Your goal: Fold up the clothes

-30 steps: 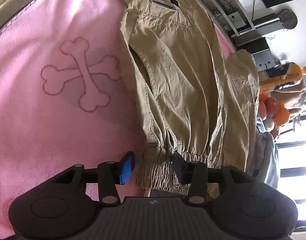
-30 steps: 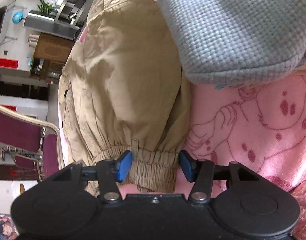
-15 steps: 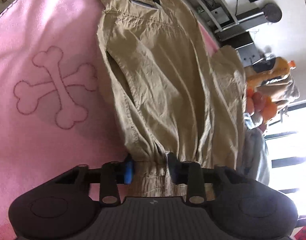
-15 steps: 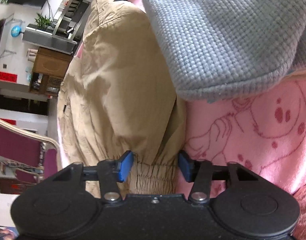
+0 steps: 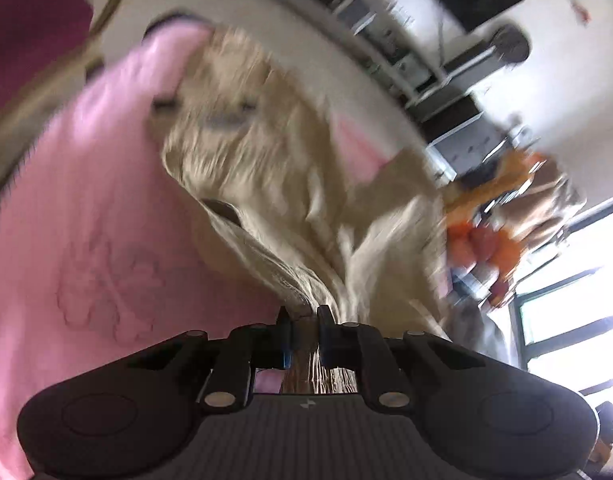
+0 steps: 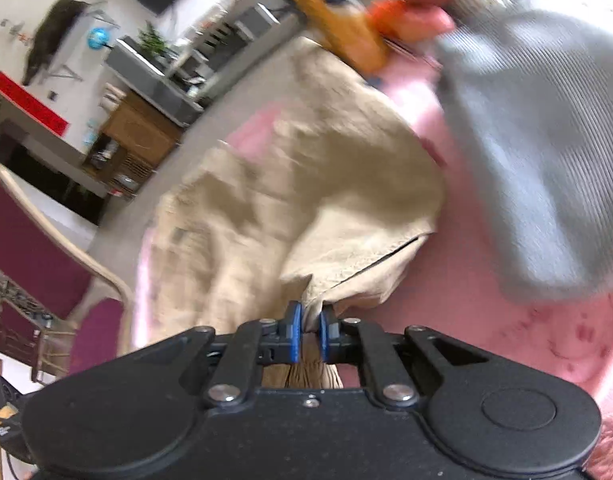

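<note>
Left gripper (image 5: 303, 330): jaws have just been closing and now clamp one gathered cuff of the tan trousers (image 5: 274, 200). Cloth bunched between the pads, pulled taut into a ridge running forward from the tips. Rest of the trousers fans out ahead, draped on the pink blanket (image 5: 86, 220). Bone outline on the blanket lies left of the tips. Frame heavily blurred.

Right gripper (image 6: 309, 330): jaws likewise have just been closing, now pinched on the other cuff; elastic hem hangs behind the blue pads. Trousers (image 6: 306, 184) spread ahead and to the left of the tips, partly raised off the blanket (image 6: 486, 320). Grey knit (image 6: 546, 152) lies ahead to the right, just beside the trouser leg. Chair (image 6: 34, 256) far left, off the blanket.
</note>
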A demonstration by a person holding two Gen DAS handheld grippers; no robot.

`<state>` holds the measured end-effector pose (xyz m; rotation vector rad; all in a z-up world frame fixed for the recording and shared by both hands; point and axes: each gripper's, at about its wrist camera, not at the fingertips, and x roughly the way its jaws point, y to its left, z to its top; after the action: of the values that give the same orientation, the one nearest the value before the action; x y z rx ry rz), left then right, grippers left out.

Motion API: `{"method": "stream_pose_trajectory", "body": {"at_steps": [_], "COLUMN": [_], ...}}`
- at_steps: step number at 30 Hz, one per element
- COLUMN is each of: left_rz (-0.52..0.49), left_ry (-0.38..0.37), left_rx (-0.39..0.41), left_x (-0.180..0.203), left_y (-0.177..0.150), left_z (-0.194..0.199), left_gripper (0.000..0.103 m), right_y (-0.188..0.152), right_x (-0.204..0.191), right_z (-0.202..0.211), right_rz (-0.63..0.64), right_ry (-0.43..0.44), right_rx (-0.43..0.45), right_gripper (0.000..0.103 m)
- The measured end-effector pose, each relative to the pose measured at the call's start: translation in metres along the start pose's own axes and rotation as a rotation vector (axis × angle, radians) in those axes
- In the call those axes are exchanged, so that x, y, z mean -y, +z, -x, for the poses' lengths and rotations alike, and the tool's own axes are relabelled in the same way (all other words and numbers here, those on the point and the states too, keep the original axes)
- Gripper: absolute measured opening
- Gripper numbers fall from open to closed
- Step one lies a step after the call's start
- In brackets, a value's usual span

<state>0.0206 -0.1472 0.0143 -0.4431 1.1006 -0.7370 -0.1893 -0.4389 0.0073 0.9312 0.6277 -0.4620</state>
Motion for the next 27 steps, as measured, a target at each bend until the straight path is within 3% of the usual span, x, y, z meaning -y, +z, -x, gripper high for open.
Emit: {"method": "stream_pose_trajectory", "body": {"at_steps": [4, 8, 15, 19, 22, 24, 27], "left_rz": [-0.002, -0.019, 0.041, 0.024, 0.004, -0.002, -0.011], "left_ry": [-0.018, 0.003, 0.151, 0.161, 0.16, 0.197, 0.254], "left_rx": [0.068, 0.051, -0.094, -0.091, -0.083, -0.098, -0.133], "left_x": [0.002, -0.018, -0.062, -0.063, -0.059, -0.06, -0.061], "left_y": [0.01, -0.016, -0.07, -0.072, -0.072, -0.073, -0.074], "left_z": [0.044, 0.062, -0.001, -0.006, -0.007, -0.009, -0.009], "left_gripper": [0.01, 0.01, 0.01, 0.01, 0.013, 0.022, 0.027], "right_y": [0.013, 0.007, -0.03, -0.047, -0.053, -0.056, -0.058], "right_x": [-0.033, -0.038, 0.002, 0.016, 0.021, 0.021, 0.022], "right_z": [0.026, 0.038, -0.009, -0.025, -0.027, -0.029, -0.025], "right_rz": [0.045, 0.09, 0.103, 0.11, 0.091, 0.093, 0.116], "right_ry": [0.056, 0.083, -0.073, -0.136, -0.137, -0.163, -0.215], "right_rx": [-0.001, -0.042, -0.156, -0.208, -0.221, -0.219, -0.193], "right_gripper": [0.009, 0.009, 0.009, 0.009, 0.01, 0.012, 0.017]}}
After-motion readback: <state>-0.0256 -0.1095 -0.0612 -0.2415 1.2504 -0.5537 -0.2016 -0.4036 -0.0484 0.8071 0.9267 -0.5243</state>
